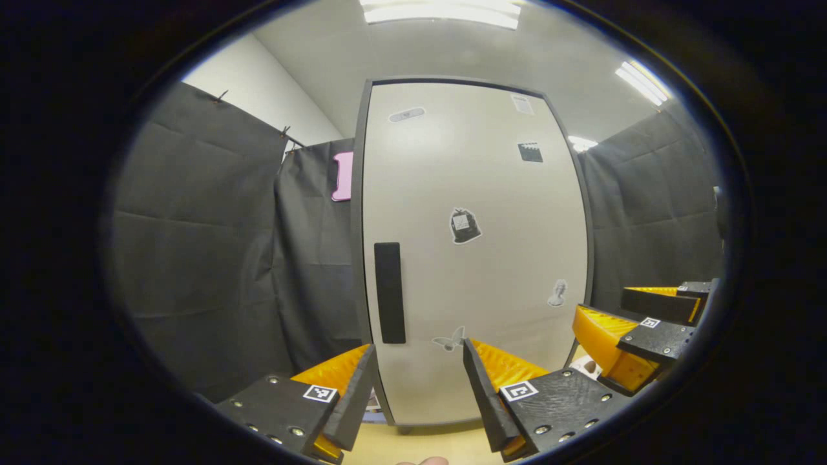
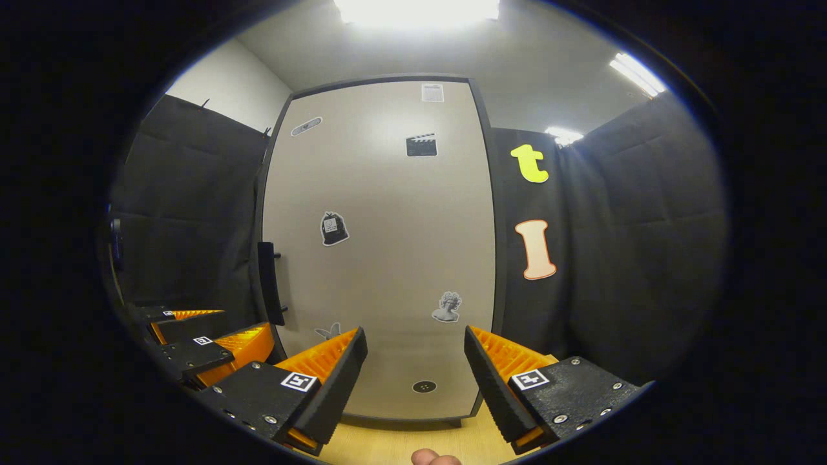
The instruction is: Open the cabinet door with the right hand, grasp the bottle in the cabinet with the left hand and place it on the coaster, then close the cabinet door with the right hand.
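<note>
A tall pale cabinet door stands shut straight ahead, with a dark vertical handle near its left edge and several stickers on it. My left gripper is open, fingers wide apart, short of the door and a little right of the handle. In the right gripper view the same door is shut, its handle at the left edge. My right gripper is open in front of the door's lower middle, holding nothing. The right gripper shows at the far right of the left gripper view, and the left gripper at the lower left of the right gripper view.
Black cloth walls flank the cabinet on both sides. A light wooden tabletop lies under the grippers, up to the cabinet's base. A fingertip peeks in at the bottom edge. Ceiling lights glare overhead.
</note>
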Demonstrator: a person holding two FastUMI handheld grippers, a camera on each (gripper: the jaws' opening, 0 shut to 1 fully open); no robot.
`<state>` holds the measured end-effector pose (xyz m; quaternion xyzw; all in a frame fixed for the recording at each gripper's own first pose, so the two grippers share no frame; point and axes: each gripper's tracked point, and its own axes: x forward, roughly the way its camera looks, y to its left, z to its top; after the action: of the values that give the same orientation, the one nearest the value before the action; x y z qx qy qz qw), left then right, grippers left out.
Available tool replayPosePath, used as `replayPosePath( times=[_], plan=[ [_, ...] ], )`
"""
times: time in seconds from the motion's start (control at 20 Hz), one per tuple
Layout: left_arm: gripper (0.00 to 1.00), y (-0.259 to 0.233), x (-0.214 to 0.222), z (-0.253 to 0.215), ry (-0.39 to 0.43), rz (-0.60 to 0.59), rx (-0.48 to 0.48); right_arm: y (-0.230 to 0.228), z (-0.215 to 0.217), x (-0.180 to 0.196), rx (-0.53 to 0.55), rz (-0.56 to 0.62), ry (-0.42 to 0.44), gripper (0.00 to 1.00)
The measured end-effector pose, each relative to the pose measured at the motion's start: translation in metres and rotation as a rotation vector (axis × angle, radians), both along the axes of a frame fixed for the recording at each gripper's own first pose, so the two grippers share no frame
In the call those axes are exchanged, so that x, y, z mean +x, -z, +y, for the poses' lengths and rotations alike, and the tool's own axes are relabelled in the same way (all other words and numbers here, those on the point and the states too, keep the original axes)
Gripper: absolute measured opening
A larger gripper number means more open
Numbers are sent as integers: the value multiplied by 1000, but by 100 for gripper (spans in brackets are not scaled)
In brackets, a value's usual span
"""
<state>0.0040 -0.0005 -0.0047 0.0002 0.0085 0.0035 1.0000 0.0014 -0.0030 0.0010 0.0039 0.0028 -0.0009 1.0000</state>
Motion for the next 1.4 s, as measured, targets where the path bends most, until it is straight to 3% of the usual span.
replayPosePath(
  times=[0.25,0.3,0.4,0.45,0.6,0.65,0.7,0.75,1.15,1.3,1.4],
  plan=[
    [70,1,1,1,-6,4,1,0,-1,0,-4,0,-1,94],
    [82,1,1,1,-6,5,1,-1,-1,0,-5,-1,-1,94],
    [70,1,2,1,-8,4,2,-1,-1,0,-5,-2,-1,94],
    [76,0,2,1,-7,2,1,-2,-2,0,-6,-2,0,94],
    [76,0,2,0,-4,-2,4,-3,-2,2,-6,-4,1,94],
    [70,-1,2,0,-4,-2,5,-2,-2,0,-6,-5,0,94],
    [76,0,2,0,-3,-3,5,-3,-2,0,-7,-4,0,94],
    [70,0,2,0,-2,-3,6,-3,-3,1,-8,-4,0,94],
    [70,-1,1,2,-2,-7,5,-5,-2,13,-10,-8,-10,94],
    [82,-2,1,2,-16,-14,3,-6,2,21,-14,-13,-26,94],
    [70,-2,1,3,-26,-18,6,-10,12,26,-20,-20,-42,93]
  ],
)
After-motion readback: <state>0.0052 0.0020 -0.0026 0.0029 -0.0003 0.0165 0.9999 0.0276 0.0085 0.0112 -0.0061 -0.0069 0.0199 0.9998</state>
